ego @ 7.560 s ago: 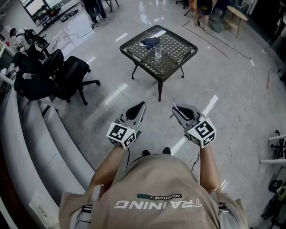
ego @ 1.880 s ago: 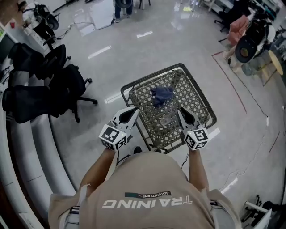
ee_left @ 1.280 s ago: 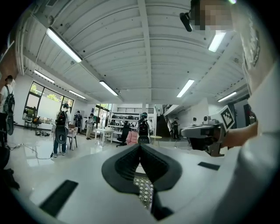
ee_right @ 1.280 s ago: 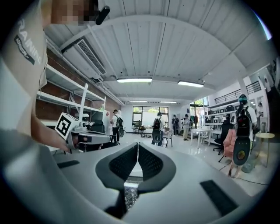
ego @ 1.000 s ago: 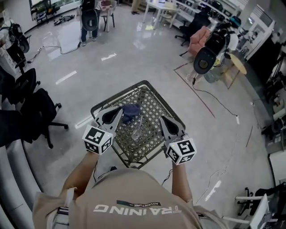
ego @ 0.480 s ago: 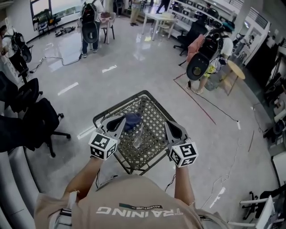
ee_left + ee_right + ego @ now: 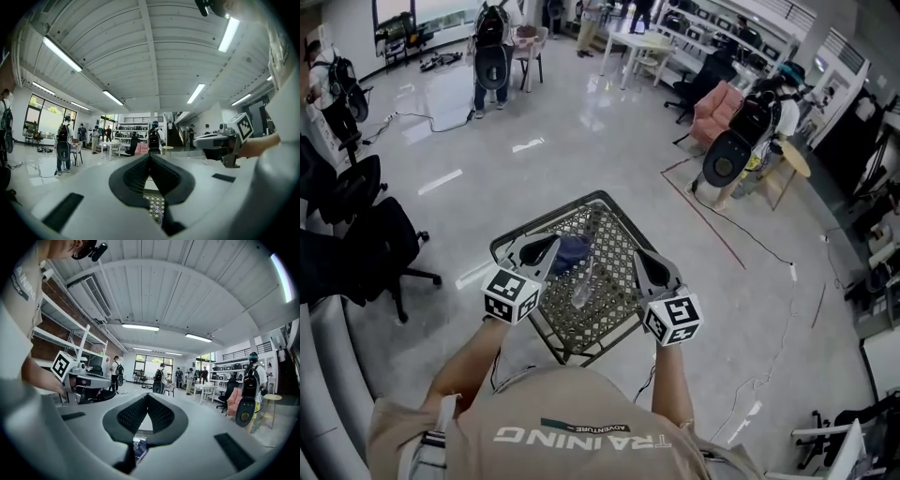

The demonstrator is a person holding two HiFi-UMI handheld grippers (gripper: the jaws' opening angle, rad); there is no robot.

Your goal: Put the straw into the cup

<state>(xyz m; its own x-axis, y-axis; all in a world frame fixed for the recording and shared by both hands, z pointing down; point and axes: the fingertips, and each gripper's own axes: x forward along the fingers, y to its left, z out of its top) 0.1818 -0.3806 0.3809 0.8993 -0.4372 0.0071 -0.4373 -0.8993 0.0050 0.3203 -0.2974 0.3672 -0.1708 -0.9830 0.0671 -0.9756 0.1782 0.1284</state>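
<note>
Standing over the mesh table (image 7: 617, 228), we hold the left gripper (image 7: 547, 245) and the right gripper (image 7: 639, 257) level above its near half, one on each side of the glass cup (image 7: 580, 289). Both sets of jaws are pressed together tip to tip and grip nothing. The cup stands on the mesh near the table's centre, between the two grippers. A blue cloth (image 7: 573, 251) lies just beyond it. We cannot make out the straw in any view.
</note>
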